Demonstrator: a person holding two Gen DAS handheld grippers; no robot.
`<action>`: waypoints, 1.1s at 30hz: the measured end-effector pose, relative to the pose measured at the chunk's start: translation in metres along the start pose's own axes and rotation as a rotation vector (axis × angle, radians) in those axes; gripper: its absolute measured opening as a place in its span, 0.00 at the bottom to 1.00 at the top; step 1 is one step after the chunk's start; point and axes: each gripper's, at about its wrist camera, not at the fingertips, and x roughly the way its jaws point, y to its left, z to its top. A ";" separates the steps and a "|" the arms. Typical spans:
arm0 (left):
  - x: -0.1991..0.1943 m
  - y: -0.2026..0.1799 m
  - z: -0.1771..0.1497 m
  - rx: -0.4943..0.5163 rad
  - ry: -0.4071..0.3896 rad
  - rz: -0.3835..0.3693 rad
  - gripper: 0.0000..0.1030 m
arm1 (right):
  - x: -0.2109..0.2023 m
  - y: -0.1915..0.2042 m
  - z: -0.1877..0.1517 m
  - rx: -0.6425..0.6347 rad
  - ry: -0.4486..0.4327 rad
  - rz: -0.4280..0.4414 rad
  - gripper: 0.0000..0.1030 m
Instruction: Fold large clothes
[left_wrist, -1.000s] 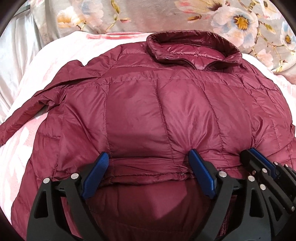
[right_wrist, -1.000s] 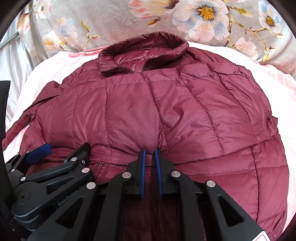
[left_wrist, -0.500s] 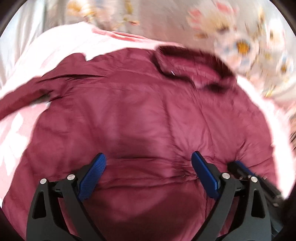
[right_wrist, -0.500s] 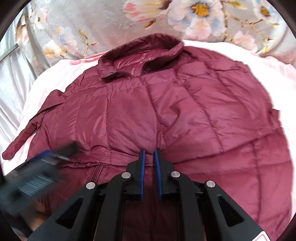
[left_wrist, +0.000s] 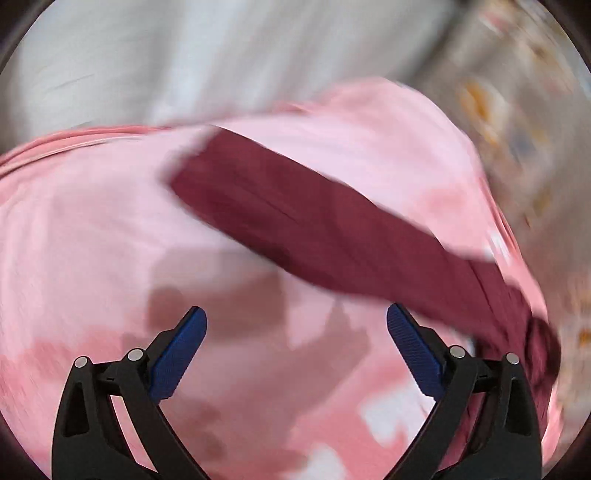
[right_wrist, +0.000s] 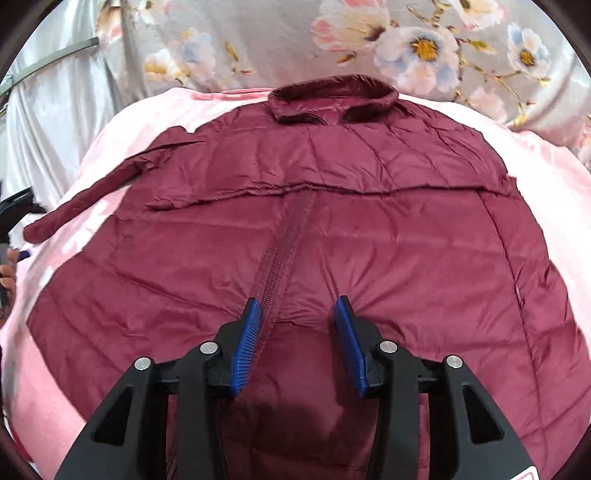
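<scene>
A maroon quilted jacket (right_wrist: 369, 236) lies spread on a pink sheet (right_wrist: 122, 122), collar (right_wrist: 332, 96) at the far end. Its lower part is folded up over the chest, with the zipper (right_wrist: 284, 240) running down the flap. My right gripper (right_wrist: 298, 302) hovers over the near part of the flap. Its jaws are opening and the pads press on nothing. The jacket's long sleeve (left_wrist: 332, 229) crosses the blurred left wrist view diagonally. My left gripper (left_wrist: 295, 314) is just short of that sleeve, over bare sheet, its jaws still opening, wide apart and holding nothing.
A flowered grey cloth (right_wrist: 424, 44) hangs behind the bed, and pale satin fabric (right_wrist: 48, 110) lies at the far left. A person's hand (right_wrist: 7, 273) shows at the left edge of the right wrist view. The pink sheet (left_wrist: 92, 221) surrounds the sleeve.
The right gripper let go of the pinched fold and drew back, its jaws parting. The left gripper swung left off the jacket's body to the sleeve, rolling as it went.
</scene>
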 end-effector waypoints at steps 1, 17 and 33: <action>0.005 0.014 0.010 -0.035 -0.010 0.017 0.93 | 0.000 -0.001 0.001 0.006 -0.001 0.000 0.45; -0.019 -0.130 0.022 0.306 -0.065 -0.153 0.02 | 0.004 -0.004 -0.002 0.025 0.009 -0.037 0.56; -0.106 -0.388 -0.273 0.884 0.219 -0.724 0.71 | -0.053 -0.068 0.011 0.112 -0.101 -0.145 0.60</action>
